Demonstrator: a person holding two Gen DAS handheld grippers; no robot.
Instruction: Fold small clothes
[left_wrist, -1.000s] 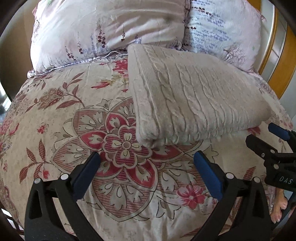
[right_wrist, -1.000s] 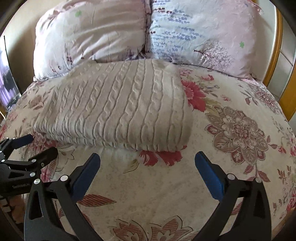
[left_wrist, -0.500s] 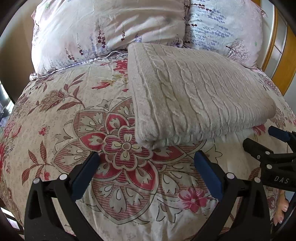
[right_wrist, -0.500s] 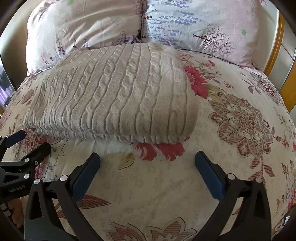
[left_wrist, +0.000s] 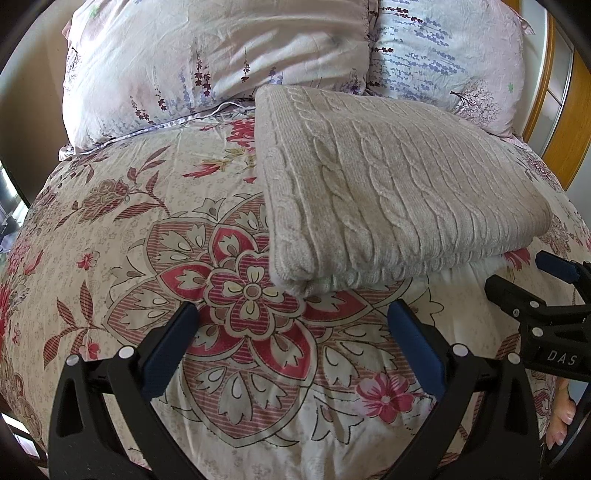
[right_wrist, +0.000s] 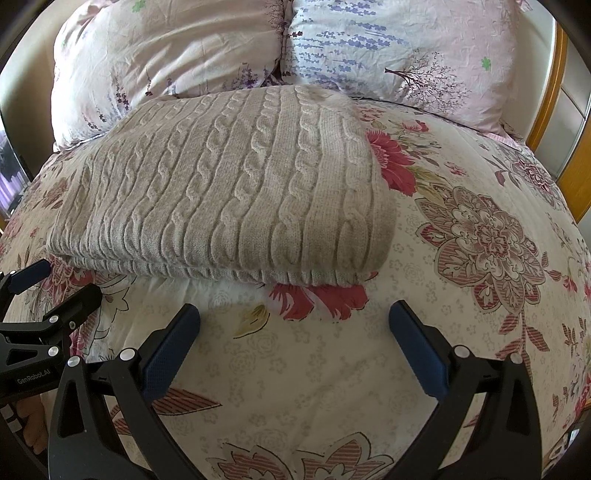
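Light: bright daylight, soft on the bed cover
Shadows: a thin dark one under the front edge of the sweater
Sharpness: clear in the middle, no blur
Edges: round black corners; the bed bulges like a ball

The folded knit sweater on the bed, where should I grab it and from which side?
Probably the near layered edge of the sweater, one gripper per front corner, coming in low from the bed's foot. Both grippers, left and right, are open just short of that edge, whose stacked layers face them.
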